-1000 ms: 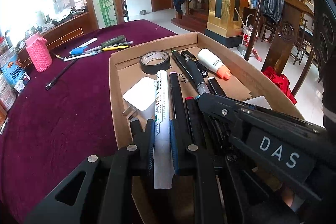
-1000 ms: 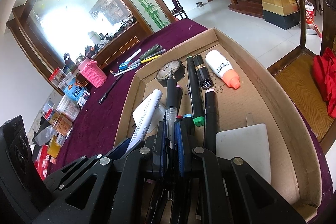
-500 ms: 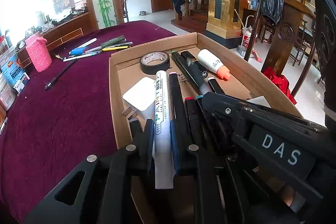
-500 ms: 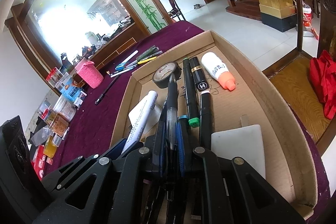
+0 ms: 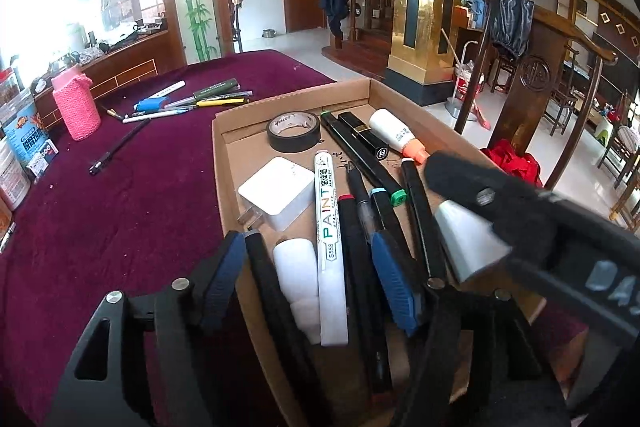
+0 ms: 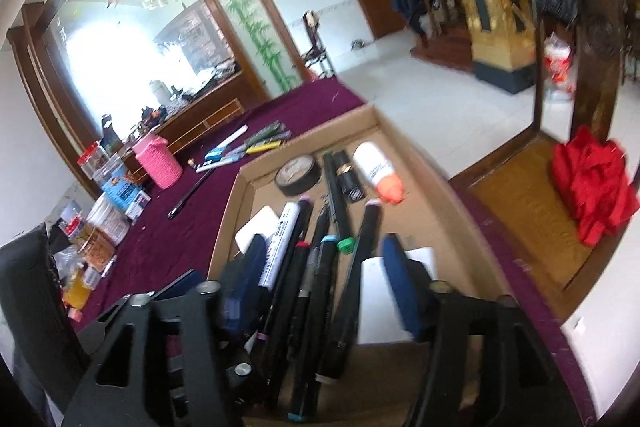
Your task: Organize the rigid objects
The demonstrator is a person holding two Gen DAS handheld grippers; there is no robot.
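Note:
A shallow cardboard box (image 5: 219,147) on the purple table holds several markers side by side, a white paint marker (image 5: 329,227), a white charger (image 5: 276,193), a black tape roll (image 5: 294,131) and a white bottle with an orange cap (image 5: 398,137). My left gripper (image 5: 310,283) is open over the box's near end, the paint marker lying loose between its fingers. My right gripper (image 6: 326,287) is open above the black markers (image 6: 320,267), holding nothing. It also shows blurred at the right of the left wrist view (image 5: 500,203).
Loose pens (image 5: 188,99), a single black pen (image 5: 118,147) and a pink knitted cup (image 5: 76,107) lie on the purple cloth left of the box. Jars and packets (image 6: 100,219) line the table's left edge. A wooden chair with red cloth (image 6: 588,183) stands to the right.
Both grippers have opened: the left let go of the white paint marker, the right let go of the grey-black pen. Both pens now lie in the box. The right gripper moved, its view blurred.

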